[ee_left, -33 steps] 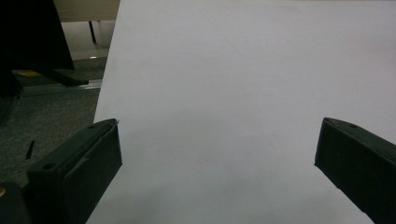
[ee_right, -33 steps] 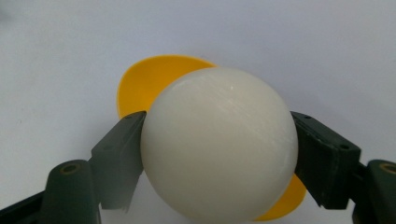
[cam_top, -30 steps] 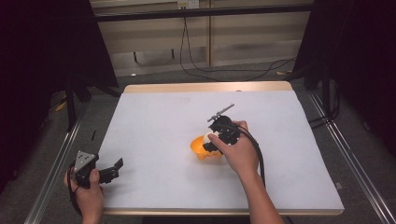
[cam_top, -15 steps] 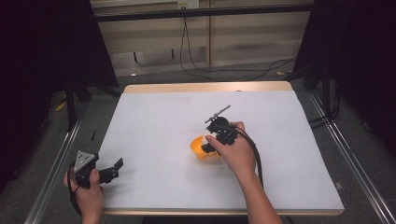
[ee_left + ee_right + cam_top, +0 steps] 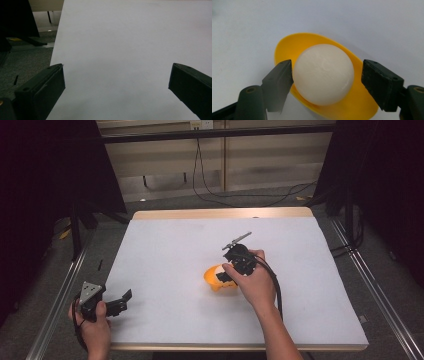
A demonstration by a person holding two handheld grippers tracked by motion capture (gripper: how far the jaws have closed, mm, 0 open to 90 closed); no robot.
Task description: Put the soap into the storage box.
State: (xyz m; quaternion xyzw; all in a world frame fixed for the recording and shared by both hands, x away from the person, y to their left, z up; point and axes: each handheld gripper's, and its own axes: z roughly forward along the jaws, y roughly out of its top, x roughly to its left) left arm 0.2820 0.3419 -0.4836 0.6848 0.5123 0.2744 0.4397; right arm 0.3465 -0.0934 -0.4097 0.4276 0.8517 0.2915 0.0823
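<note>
A white ball [image 5: 323, 73] rests in a small yellow bowl [image 5: 287, 47] on the white tabletop. My right gripper [image 5: 327, 72] is shut on the ball, one jaw on each side; the left pad [image 5: 284, 75] touches it and the other sits close against its far side. In the high view the right gripper [image 5: 226, 277] points down into the yellow bowl [image 5: 212, 279] near the table's middle, and the hand hides the ball. My left gripper [image 5: 121, 301] is held at the table's front left corner. Its jaws stand wide open over bare tabletop in the left gripper view [image 5: 116, 82].
The white table [image 5: 165, 250] has a wooden edge at the back and front. Metal rails run along both sides, with dark floor and cables beyond. A cable trails from the right gripper along the forearm.
</note>
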